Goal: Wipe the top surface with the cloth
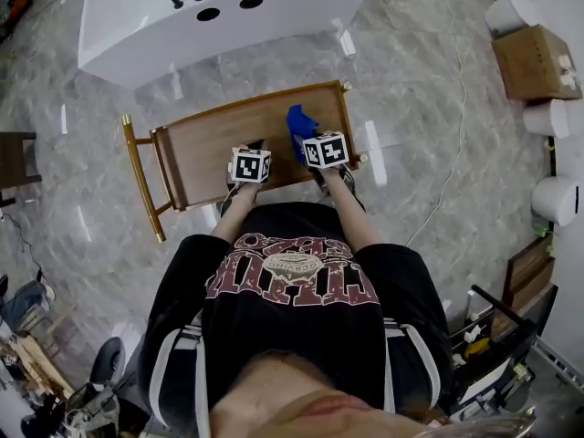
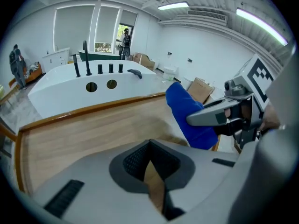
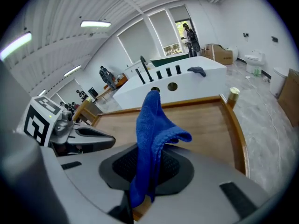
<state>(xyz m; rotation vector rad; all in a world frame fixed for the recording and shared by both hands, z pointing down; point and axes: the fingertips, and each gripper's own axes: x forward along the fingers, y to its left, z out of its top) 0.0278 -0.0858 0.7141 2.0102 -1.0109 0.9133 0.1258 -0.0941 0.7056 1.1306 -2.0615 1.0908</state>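
Head view: the left hand-held gripper (image 1: 255, 148) and the right hand-held gripper (image 1: 307, 140) were held side by side over the near edge of the wooden counter (image 1: 212, 142). The blue cloth (image 1: 298, 124) stood bunched at the right hand-held gripper's tip, over the right half of the counter top. A white tub (image 1: 173, 27) lay beyond the counter.

Left gripper view: the jaws of the left hand-held gripper (image 2: 150, 169) were closed together with nothing between them; bare wood showed below. The cloth (image 2: 187, 113) hung to the right, beside the right hand-held gripper (image 2: 223, 116).

Right gripper view: the jaws of the right hand-held gripper (image 3: 145, 174) were clamped on the cloth (image 3: 152, 122), which rose upright from between them and folded over at one corner; its lower end hung below the jaws. The left hand-held gripper (image 3: 81, 138) showed at left, apart from the cloth.
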